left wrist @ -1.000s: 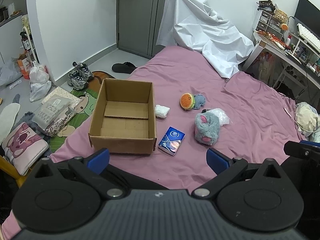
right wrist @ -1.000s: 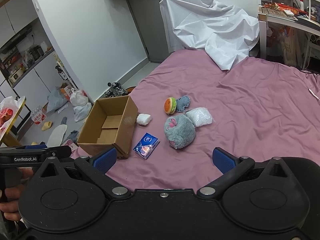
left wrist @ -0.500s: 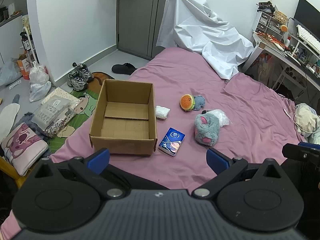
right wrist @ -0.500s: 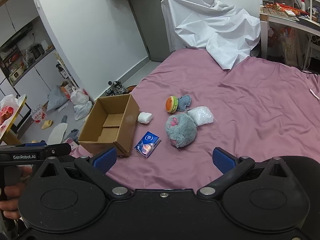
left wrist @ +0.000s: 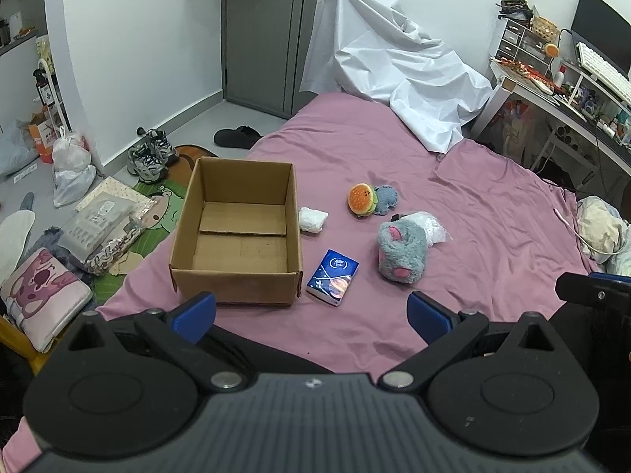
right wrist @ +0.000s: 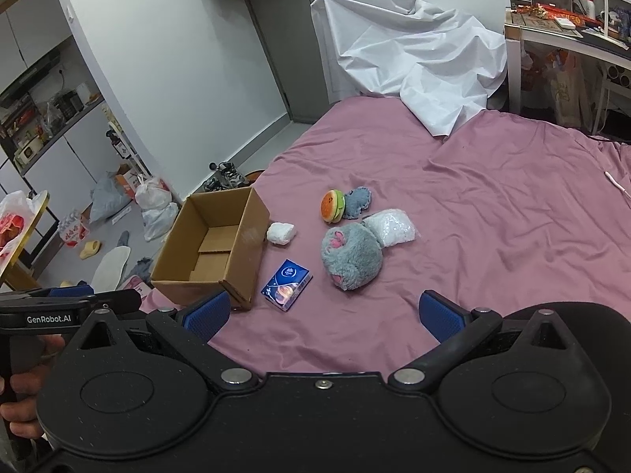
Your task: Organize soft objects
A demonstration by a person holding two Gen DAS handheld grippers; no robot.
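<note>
An open, empty cardboard box [left wrist: 236, 232] [right wrist: 215, 248] stands on the pink bed. Right of it lie a white soft wad [left wrist: 312, 219] [right wrist: 280, 233], a blue tissue pack [left wrist: 333, 277] [right wrist: 286, 284], a grey plush toy [left wrist: 402, 252] [right wrist: 352, 255], a burger plush [left wrist: 361, 199] [right wrist: 333, 205] with a small blue-grey plush [left wrist: 385, 198] [right wrist: 358, 201], and a white plastic bag [left wrist: 430, 226] [right wrist: 390, 226]. My left gripper [left wrist: 311, 311] and right gripper [right wrist: 321, 311] are both open and empty, held back from the objects near the bed's front edge.
A white sheet [left wrist: 394, 71] drapes over something at the bed's far end. A cluttered desk [left wrist: 572, 86] stands at the right. Shoes [left wrist: 152, 155], bags and cushions [left wrist: 43, 291] lie on the floor left of the bed. A pillow [left wrist: 599, 228] lies at the bed's right edge.
Both views have shifted slightly; the scene sits a little lower and farther in frame. No object has moved and both grippers stay open.
</note>
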